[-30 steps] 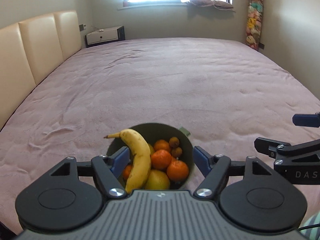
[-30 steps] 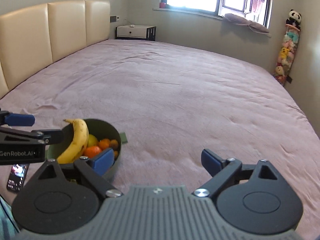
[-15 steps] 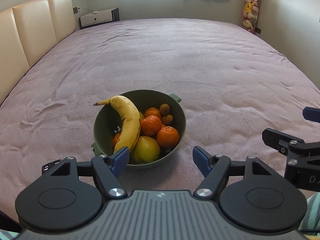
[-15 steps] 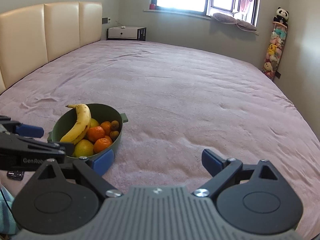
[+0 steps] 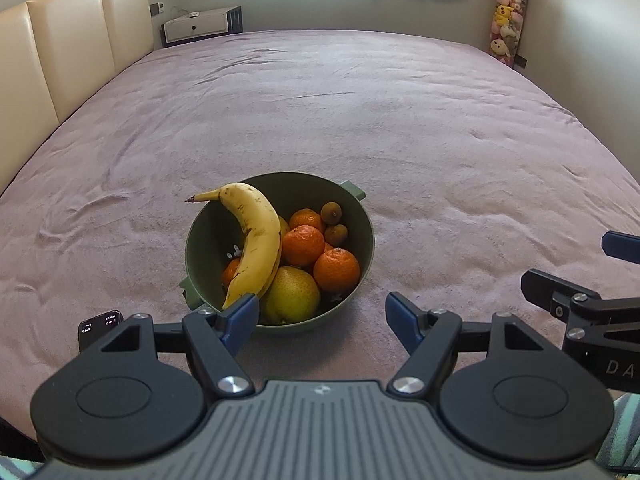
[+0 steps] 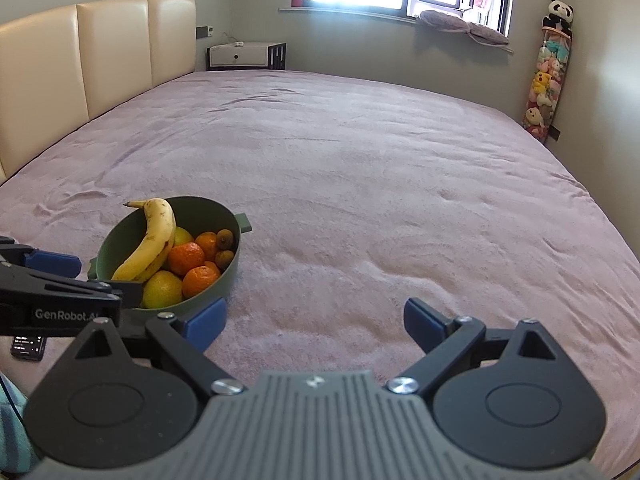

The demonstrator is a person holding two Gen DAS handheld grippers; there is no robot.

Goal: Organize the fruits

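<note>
A green bowl (image 5: pixel 362 264) sits on the pink bedspread (image 5: pixel 360 112) near the bed's near edge, well apart from the headboard (image 5: pixel 60 48). All the fruit is in it. The left gripper (image 5: pixel 322 318) hovers just short of the bowl's near rim, its jaws spread wide and holding nothing. The right gripper (image 6: pixel 316 322) hangs over bare bedspread to the bowl's right, also spread wide and empty.

The likeliest trouble comes from the banana (image 5: pixel 254 240). It lies across the pile with its stem end out past the far-left rim, so a pinch at either end could lever it and roll the fruit beneath. The soft bedspread gives the bowl a poor footing; a push on the rim might tip or slide it. The mandarins are round and smooth, and a wide-set jaw closing off-centre could squirt one out onto the bed. The phone (image 5: pixel 98 326) lies on the bedspread just left of the left gripper and could be knocked.

Counted: one banana, one yellow-green pear (image 5: pixel 294 294), four mandarins in sight (image 5: pixel 336 268), two small brown fruits (image 5: pixel 331 213), perhaps kiwis. A yellowish fruit shows behind the banana; more may be hidden.
</note>
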